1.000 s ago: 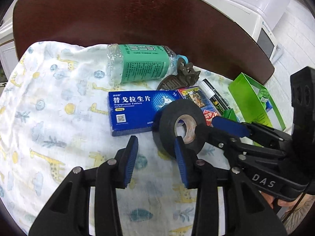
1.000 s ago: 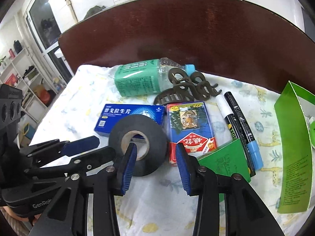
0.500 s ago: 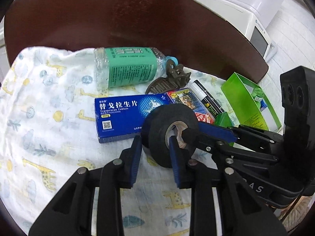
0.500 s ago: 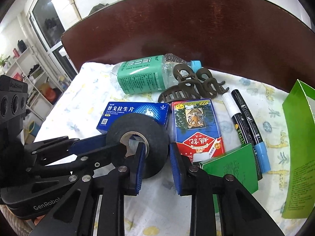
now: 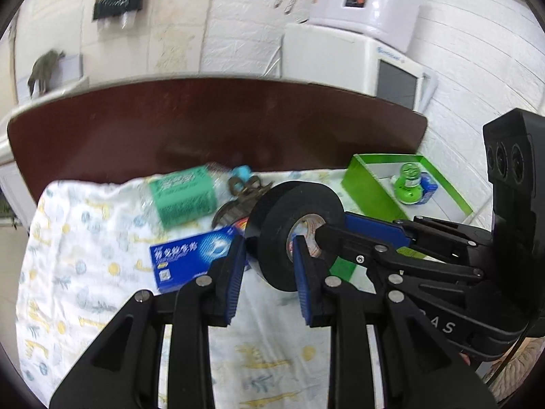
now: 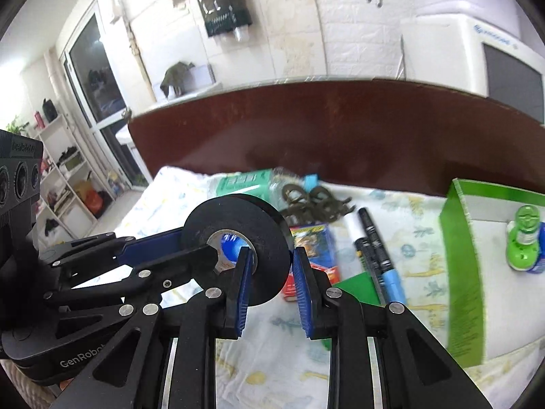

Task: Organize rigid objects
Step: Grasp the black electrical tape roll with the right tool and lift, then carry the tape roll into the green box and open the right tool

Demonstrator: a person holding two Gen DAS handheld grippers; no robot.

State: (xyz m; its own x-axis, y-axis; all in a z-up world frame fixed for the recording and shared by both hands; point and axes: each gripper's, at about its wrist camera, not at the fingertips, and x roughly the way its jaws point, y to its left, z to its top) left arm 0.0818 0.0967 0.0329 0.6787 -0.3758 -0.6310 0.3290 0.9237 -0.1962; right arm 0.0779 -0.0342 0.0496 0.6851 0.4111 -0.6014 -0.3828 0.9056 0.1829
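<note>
Black tape roll (image 5: 296, 225), pale core, held upright off the cloth (image 5: 85, 272). My left gripper (image 5: 269, 272) and right gripper (image 6: 270, 269) each pinch its wall, one finger through the core.

Both grippers, left (image 5: 269, 269) and right (image 6: 272, 281), closed on the black tape roll (image 5: 294, 228) and lifted it up off the cloth (image 5: 102, 272). It used to lie flat by the blue box (image 5: 190, 255).

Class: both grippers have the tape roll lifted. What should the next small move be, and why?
Probably carry the tape roll right, toward the green box. Both the left gripper and right gripper have their jaws closed on its ring, it hangs above the cloth, and the box stands open with a green bottle already inside.
</note>
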